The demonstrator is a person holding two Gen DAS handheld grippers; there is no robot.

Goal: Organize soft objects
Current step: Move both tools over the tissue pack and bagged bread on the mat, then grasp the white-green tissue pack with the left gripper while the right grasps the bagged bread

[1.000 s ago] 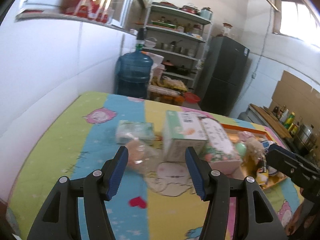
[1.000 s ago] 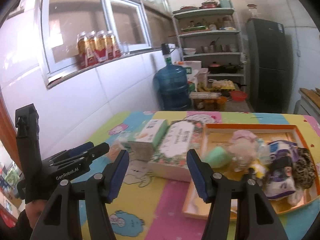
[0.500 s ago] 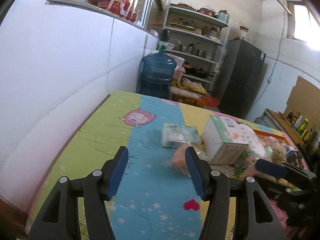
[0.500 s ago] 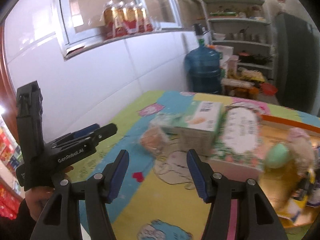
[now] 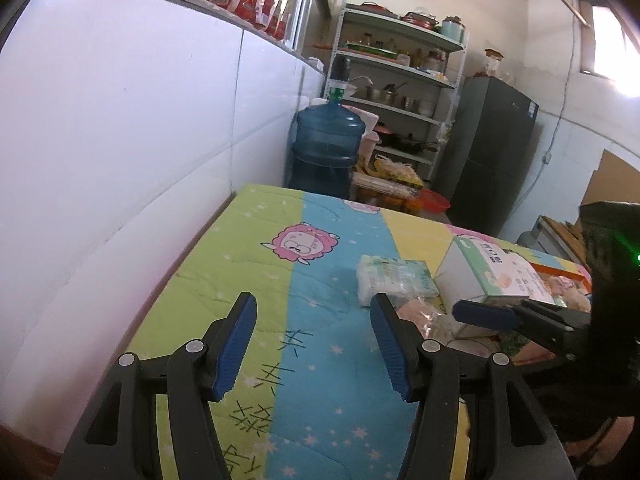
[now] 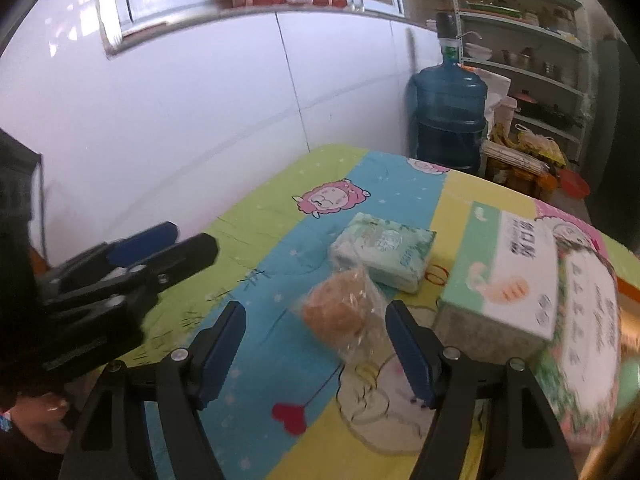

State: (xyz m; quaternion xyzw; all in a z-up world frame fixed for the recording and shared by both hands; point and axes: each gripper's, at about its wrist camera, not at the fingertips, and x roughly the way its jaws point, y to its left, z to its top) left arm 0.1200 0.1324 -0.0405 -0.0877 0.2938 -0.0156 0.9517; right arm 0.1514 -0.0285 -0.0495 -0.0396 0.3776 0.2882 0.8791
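A bun in a clear plastic bag (image 6: 345, 316) lies on the bright cartoon tablecloth (image 6: 280, 216), just ahead of my open, empty right gripper (image 6: 316, 354). A green soft tissue pack (image 6: 383, 251) lies behind it, and a white-green tissue box (image 6: 508, 280) stands to its right. In the left wrist view the tissue pack (image 5: 394, 279), the bagged bun (image 5: 420, 312) and the box (image 5: 486, 272) sit to the right of my open, empty left gripper (image 5: 312, 346), which hovers over bare cloth.
A floral box (image 6: 588, 320) lies right of the tissue box, beside an orange tray (image 5: 568, 270) of soft toys. The white tiled wall (image 5: 120, 160) borders the table's left edge. A blue water jug (image 5: 326, 152), shelves and a dark fridge (image 5: 492, 160) stand beyond.
Both grippers have swung left: the boxes and tray slid toward the right edge of each view. The right gripper now faces the bagged bun and the left faces bare cloth by the wall.
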